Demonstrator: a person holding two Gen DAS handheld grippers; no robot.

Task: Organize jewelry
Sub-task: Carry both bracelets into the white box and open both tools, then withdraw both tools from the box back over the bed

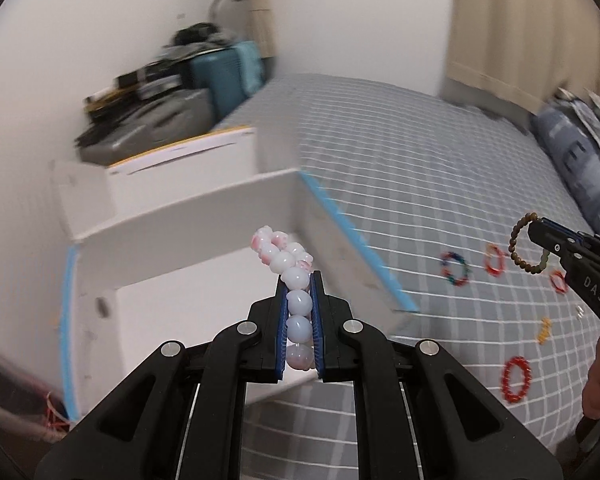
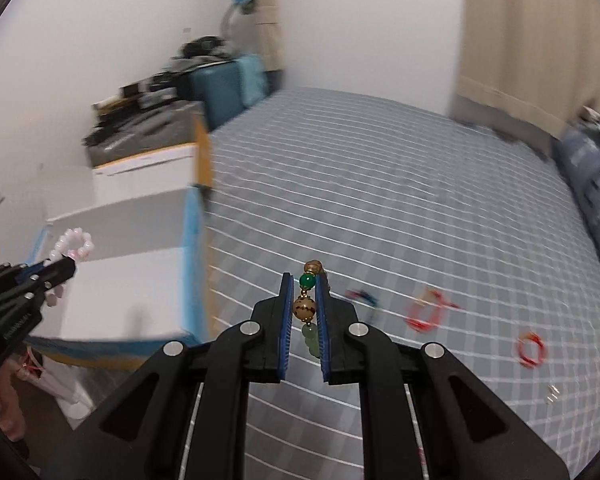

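Observation:
My left gripper (image 1: 299,280) is shut on a white and pink bead bracelet (image 1: 290,268), held above the open white box (image 1: 204,208) with blue-taped edges. It also shows in the right wrist view (image 2: 66,266) at the far left, with the bracelet (image 2: 74,244) over the box (image 2: 132,292). My right gripper (image 2: 304,280) is shut on a brown and green bead bracelet (image 2: 306,304) above the bed. In the left wrist view it (image 1: 538,226) holds that bracelet (image 1: 526,248) at the right.
Several red and multicoloured bracelets (image 1: 514,378) (image 1: 455,267) (image 2: 532,348) lie on the grey checked bedsheet (image 1: 420,184), with a small orange piece (image 1: 544,330). A second white box (image 1: 180,156), luggage (image 1: 228,72) and a pillow (image 1: 580,168) border the bed.

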